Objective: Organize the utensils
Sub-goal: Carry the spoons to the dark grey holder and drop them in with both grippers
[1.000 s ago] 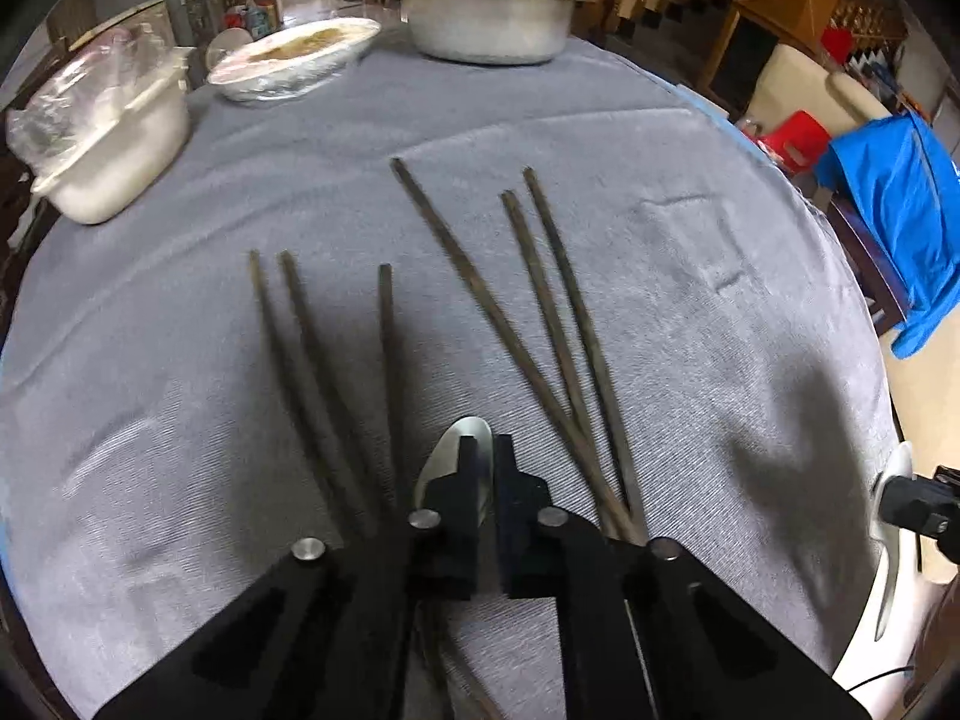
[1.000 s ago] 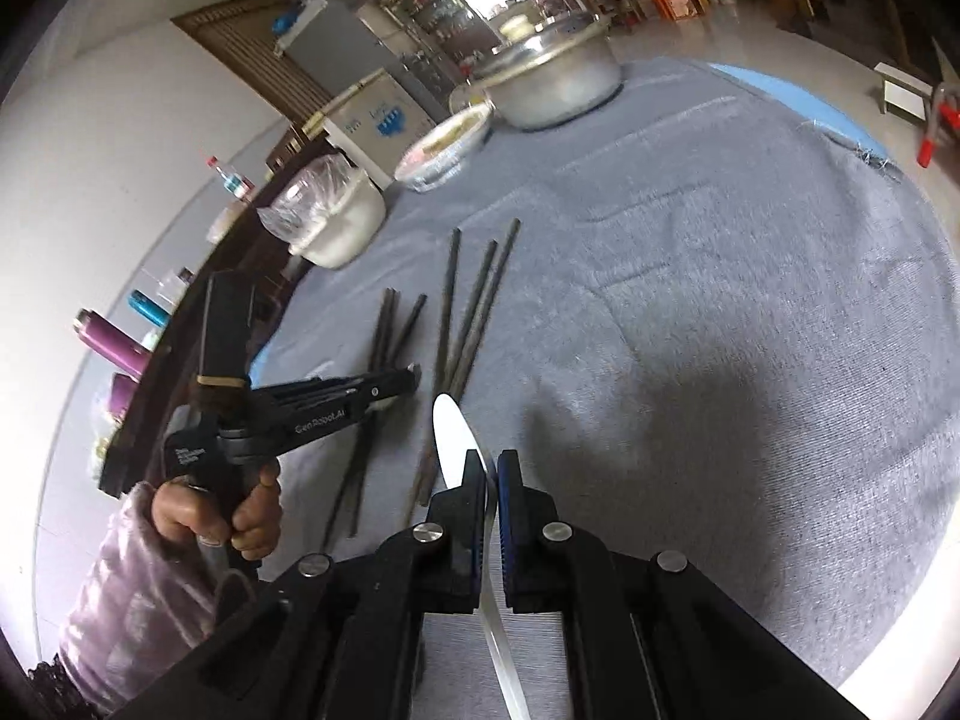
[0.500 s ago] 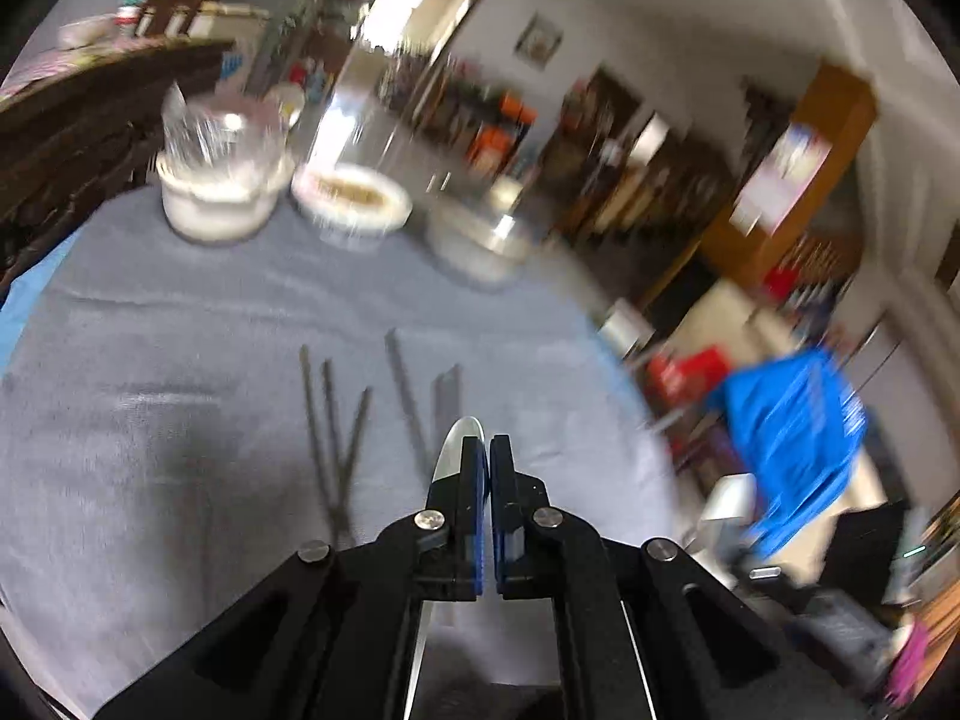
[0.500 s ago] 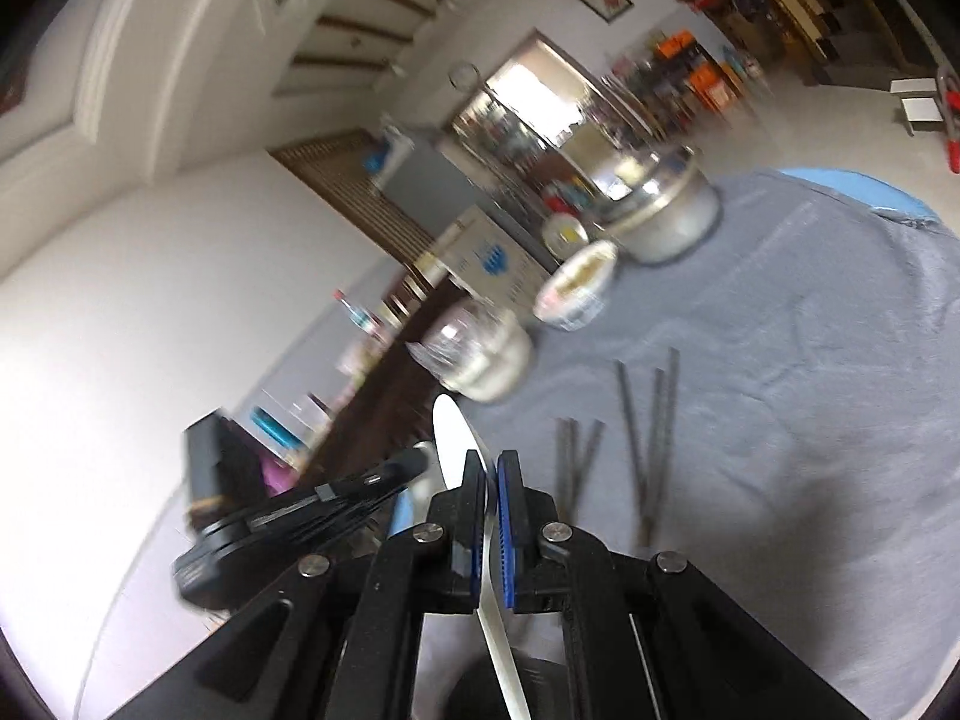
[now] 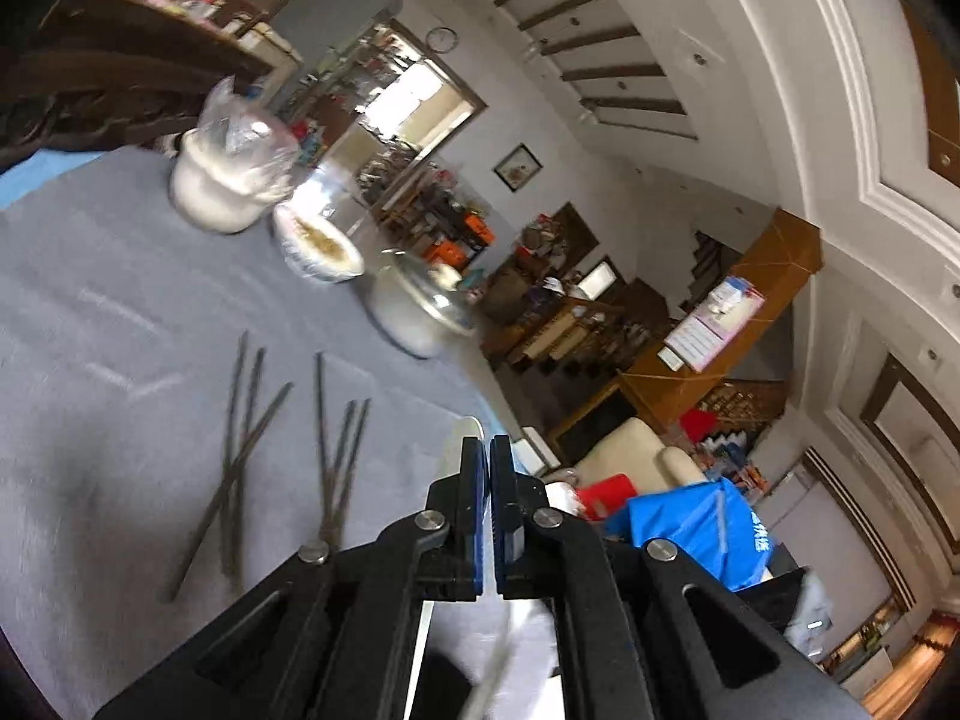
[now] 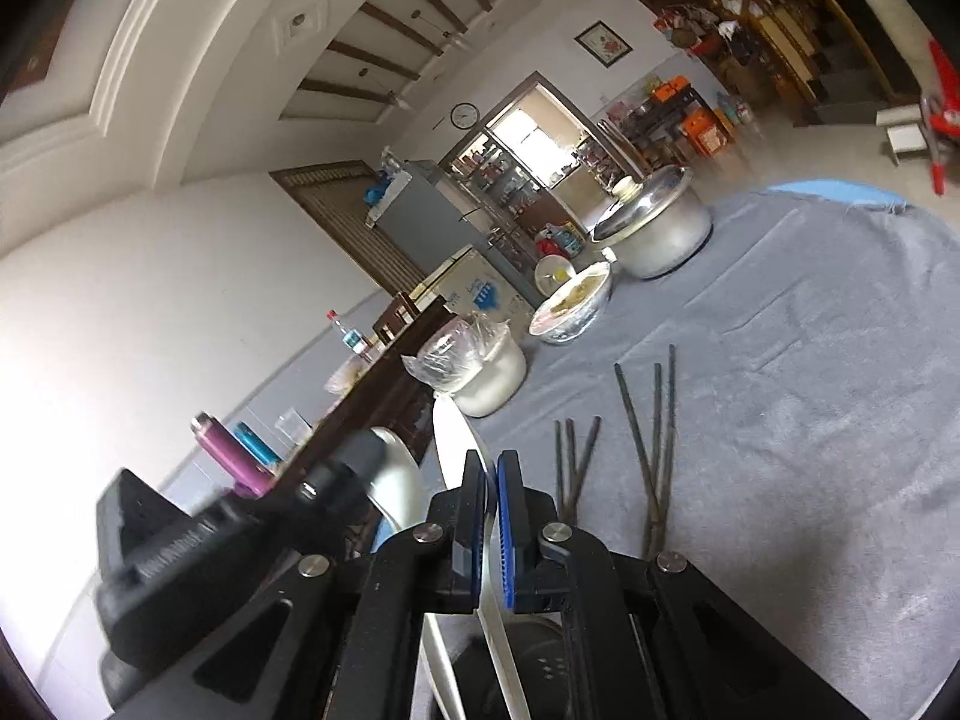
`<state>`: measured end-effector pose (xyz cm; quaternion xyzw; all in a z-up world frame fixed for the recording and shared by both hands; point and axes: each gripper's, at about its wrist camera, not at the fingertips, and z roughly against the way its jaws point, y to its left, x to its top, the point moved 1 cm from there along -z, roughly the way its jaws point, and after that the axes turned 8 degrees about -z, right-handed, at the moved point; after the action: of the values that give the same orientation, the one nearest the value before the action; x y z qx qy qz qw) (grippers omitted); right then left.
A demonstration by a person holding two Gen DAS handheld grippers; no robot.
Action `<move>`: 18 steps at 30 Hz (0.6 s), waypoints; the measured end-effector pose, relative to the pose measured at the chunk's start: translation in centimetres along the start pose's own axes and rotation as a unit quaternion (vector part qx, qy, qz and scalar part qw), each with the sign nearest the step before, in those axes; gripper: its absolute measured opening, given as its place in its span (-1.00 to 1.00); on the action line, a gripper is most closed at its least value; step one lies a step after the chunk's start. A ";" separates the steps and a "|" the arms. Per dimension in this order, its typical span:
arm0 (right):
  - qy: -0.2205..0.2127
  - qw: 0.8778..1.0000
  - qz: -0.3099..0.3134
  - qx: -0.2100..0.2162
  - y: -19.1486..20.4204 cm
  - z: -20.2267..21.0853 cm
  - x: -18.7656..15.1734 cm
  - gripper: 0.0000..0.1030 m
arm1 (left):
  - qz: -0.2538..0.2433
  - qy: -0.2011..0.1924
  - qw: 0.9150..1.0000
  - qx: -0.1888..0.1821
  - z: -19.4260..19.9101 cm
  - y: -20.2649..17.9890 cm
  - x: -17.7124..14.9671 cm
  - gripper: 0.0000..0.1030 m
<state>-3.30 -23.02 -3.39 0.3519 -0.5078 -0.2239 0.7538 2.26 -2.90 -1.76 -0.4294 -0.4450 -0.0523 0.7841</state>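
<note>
Several dark chopsticks (image 5: 258, 450) lie in two loose bunches on the grey tablecloth (image 5: 90, 360); they also show in the right wrist view (image 6: 648, 438). My left gripper (image 5: 487, 450) is shut on a white spoon (image 5: 451, 450), lifted and tilted above the table. My right gripper (image 6: 491, 468) is shut on another white spoon (image 6: 450, 438), also raised. The left gripper's black body (image 6: 198, 546) shows at the lower left of the right wrist view.
At the table's far side stand a plastic-wrapped white pot (image 5: 222, 186), a bowl of food (image 5: 318, 246) and a lidded metal pot (image 5: 414, 312). A dark wooden sideboard (image 6: 384, 390) runs along the left. Chairs and a blue cloth (image 5: 690, 528) are beyond the table's right edge.
Both grippers have lifted away from the table and tilted upward, each still holding its spoon. The chopsticks have stayed in place on the cloth.
</note>
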 end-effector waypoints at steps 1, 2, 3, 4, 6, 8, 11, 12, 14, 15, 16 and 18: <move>0.000 1.000 0.006 -0.003 0.0 0.1 -0.2 -0.91 | 0.003 -0.002 1.000 0.003 0.2 0.2 -0.4 -0.96; 0.001 1.000 0.012 -0.006 0.0 0.1 -0.3 -0.91 | 0.002 -0.003 1.000 0.005 0.6 0.3 -0.9 -0.96; 0.001 1.000 0.018 -0.010 -0.1 0.2 -0.5 -0.91 | -0.002 -0.002 1.000 0.007 0.6 0.3 -1.3 -0.96; 0.002 1.000 0.021 -0.012 -0.2 0.2 -0.6 -0.91 | -0.008 0.002 1.000 0.013 0.6 0.2 -1.7 -0.96; 0.001 1.000 0.027 -0.016 -0.4 0.3 -0.9 -0.91 | -0.014 0.006 1.000 0.017 0.2 0.3 -2.1 -0.96; 0.002 0.999 0.028 -0.021 -0.6 0.2 -1.1 -0.91 | -0.019 0.005 1.000 0.021 0.0 0.3 -2.6 -0.96; 0.013 0.999 0.028 -0.023 -1.0 0.3 -1.3 -0.91 | -0.024 0.018 0.999 0.024 0.5 0.1 -3.4 -0.96; 0.015 0.999 0.031 -0.021 -0.9 0.5 -1.3 -0.91 | -0.028 0.019 0.999 0.026 0.7 0.0 -3.6 -0.96; 0.023 0.998 0.051 -0.025 -0.7 0.9 -1.5 -0.90 | -0.041 0.023 0.998 0.034 1.5 -0.2 -4.0 -0.96; 0.025 0.997 0.059 -0.030 -0.5 1.0 -1.6 -0.89 | -0.046 0.024 0.998 0.037 2.0 -0.3 -4.0 -0.96; 0.028 0.997 0.066 -0.032 -0.3 1.2 -1.7 -0.83 | -0.052 0.026 0.997 0.044 2.5 -0.4 -4.1 -0.96; 0.027 0.996 0.073 -0.033 -0.1 2.0 -1.9 -0.84 | -0.061 0.030 0.996 0.056 3.5 -0.6 -4.3 -0.96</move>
<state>-5.91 -22.41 -4.14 0.2944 -0.5040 -0.1752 0.7928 -2.89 -2.11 -3.74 -0.3554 -0.4487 -0.0882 0.8152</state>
